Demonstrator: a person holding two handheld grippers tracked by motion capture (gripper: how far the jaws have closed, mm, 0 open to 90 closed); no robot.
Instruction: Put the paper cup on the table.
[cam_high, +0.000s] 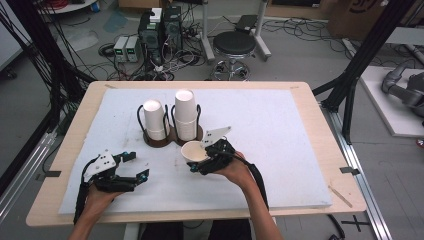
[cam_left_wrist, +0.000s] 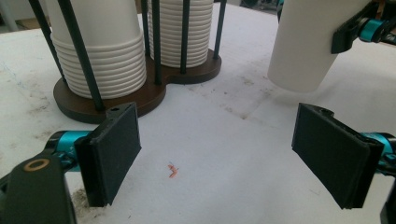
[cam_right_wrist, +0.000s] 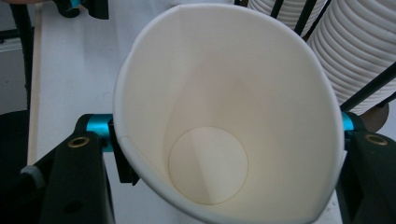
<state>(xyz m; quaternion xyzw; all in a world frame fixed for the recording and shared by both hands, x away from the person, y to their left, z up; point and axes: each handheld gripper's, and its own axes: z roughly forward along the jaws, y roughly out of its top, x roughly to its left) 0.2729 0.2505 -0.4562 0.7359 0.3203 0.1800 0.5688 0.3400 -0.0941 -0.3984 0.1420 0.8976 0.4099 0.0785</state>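
A single white paper cup (cam_high: 194, 150) (cam_right_wrist: 224, 121) is held mouth up just in front of the cup rack, and my right gripper (cam_high: 202, 161) is shut on its sides, squeezing the rim into an oval. In the left gripper view the same cup (cam_left_wrist: 306, 46) hangs slightly above the white mat. Two stacks of white cups, the left stack (cam_high: 154, 119) and the taller right stack (cam_high: 185, 114), stand upside down in a dark wire rack with a brown base (cam_high: 161, 141) (cam_left_wrist: 140, 95). My left gripper (cam_high: 136, 166) (cam_left_wrist: 215, 161) rests open at the front left with nothing between its pads.
A white mat (cam_high: 260, 130) covers the wooden table (cam_high: 320, 130). A small orange scrap (cam_left_wrist: 173, 171) lies on the mat between the left jaws. Beyond the table's far edge are a stool (cam_high: 234, 47), computer boxes and cables on the floor.
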